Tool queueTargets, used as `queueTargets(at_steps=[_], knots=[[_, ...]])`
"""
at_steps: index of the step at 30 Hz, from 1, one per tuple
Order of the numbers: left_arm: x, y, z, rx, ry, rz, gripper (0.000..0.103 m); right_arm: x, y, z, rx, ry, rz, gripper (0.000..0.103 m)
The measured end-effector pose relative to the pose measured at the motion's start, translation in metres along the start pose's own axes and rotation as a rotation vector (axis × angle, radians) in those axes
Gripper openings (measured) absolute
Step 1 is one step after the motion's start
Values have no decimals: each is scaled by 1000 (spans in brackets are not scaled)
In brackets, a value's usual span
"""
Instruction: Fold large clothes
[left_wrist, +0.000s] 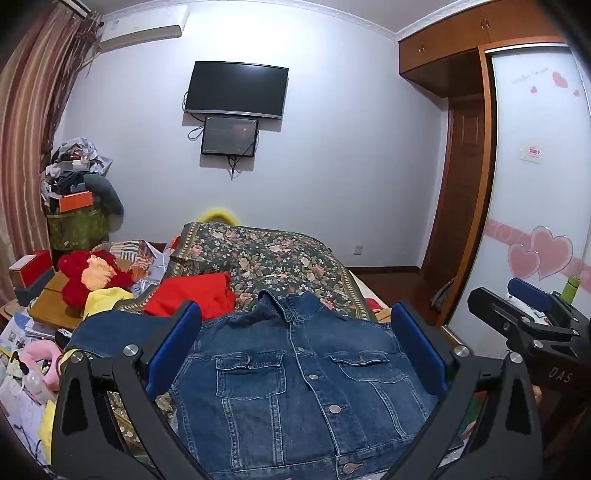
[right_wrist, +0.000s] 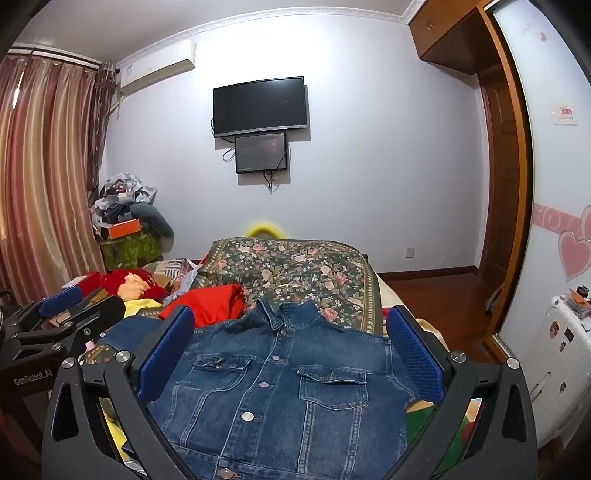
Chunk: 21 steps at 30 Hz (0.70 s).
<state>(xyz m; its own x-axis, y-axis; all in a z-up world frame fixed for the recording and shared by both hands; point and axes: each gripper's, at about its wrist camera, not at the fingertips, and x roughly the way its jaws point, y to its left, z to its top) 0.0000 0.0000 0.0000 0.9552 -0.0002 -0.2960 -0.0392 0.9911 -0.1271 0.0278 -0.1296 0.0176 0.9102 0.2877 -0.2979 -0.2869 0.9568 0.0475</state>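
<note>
While both claws, left (left_wrist: 295, 354) and right (right_wrist: 291, 350), are held wide open and empty, the denim jacket (left_wrist: 295, 387) is probably best pinched at a shoulder seam, being heavy, stiff-ish stuff.

left wrist: faces wall | right wrist: same | shared: denim jacket (left_wrist: 295, 387)

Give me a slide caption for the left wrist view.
Open left gripper hovers over buttoned denim jacket on bed.

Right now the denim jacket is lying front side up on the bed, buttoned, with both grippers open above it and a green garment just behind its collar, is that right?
One detail is off: the garment behind the collar is red, not green, as the right wrist view shows. The denim jacket does lie front up and buttoned, with the left gripper and right gripper open.
</note>
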Motion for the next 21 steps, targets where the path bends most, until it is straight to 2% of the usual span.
queueTargets(at_steps=[21], knots=[[3,2,-4,-6,12,-1,103,5,6,1,-11,18,-1,103]])
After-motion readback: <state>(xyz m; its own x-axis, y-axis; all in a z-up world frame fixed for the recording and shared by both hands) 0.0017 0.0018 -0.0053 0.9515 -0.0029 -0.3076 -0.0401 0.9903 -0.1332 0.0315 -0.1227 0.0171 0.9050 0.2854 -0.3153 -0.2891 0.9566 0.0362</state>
